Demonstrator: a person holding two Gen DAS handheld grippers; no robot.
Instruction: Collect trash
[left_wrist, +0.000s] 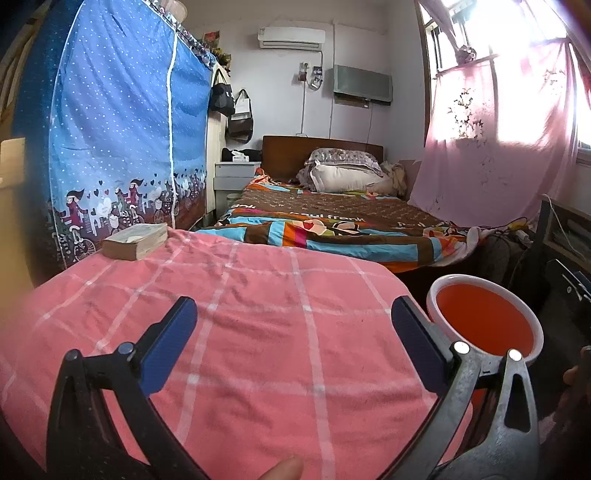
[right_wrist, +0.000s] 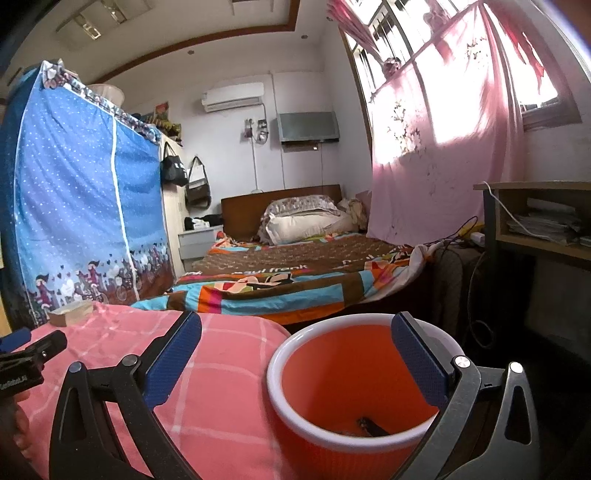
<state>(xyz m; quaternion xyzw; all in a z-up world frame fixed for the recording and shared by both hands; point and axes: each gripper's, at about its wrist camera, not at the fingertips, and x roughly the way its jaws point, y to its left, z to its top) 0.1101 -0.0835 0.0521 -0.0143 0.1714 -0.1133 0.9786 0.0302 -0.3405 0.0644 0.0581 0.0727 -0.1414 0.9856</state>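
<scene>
An orange waste bin (right_wrist: 354, 380) with a white rim stands beside the pink checked cloth (left_wrist: 236, 332), and some dark scraps (right_wrist: 369, 428) lie at its bottom. My right gripper (right_wrist: 295, 354) hangs open just above the bin's rim, its right finger over the opening and its left finger over the cloth. In the left wrist view the same bin (left_wrist: 484, 321) sits low at the right, just beyond the right finger. My left gripper (left_wrist: 291, 339) is open over the cloth with nothing between its fingers. No loose trash shows on the cloth.
A thick worn book (left_wrist: 135, 242) lies at the cloth's far left corner. Beyond are a bed with a colourful quilt (left_wrist: 332, 225), a blue fabric wardrobe (left_wrist: 118, 122), and a desk (right_wrist: 535, 221) with papers at the right. Cables trail near the desk.
</scene>
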